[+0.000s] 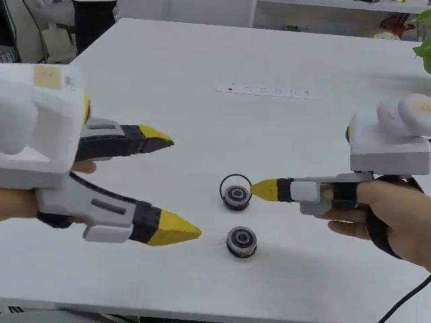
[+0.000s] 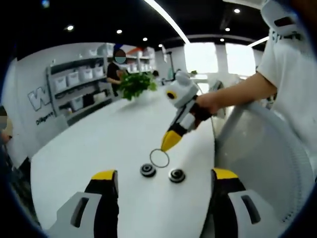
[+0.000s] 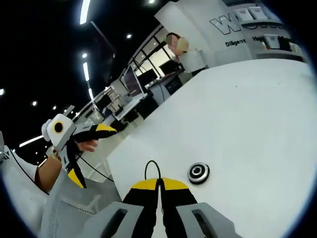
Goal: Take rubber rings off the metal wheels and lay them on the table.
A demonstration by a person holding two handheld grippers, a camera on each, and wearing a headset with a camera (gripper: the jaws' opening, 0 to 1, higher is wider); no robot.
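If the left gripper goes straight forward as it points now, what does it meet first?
Likely the metal wheel, lying just ahead between its open jaws; the second wheel lies beside it. Height is unclear, so it might pass above.

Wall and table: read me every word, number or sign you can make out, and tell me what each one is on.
"W": large outlined letter on the white wall; the letters after it are unreadable.
"Diligen": small dark lettering lower on that wall; the rest is blurred.
White strip on the table: printed marks, too small to read.
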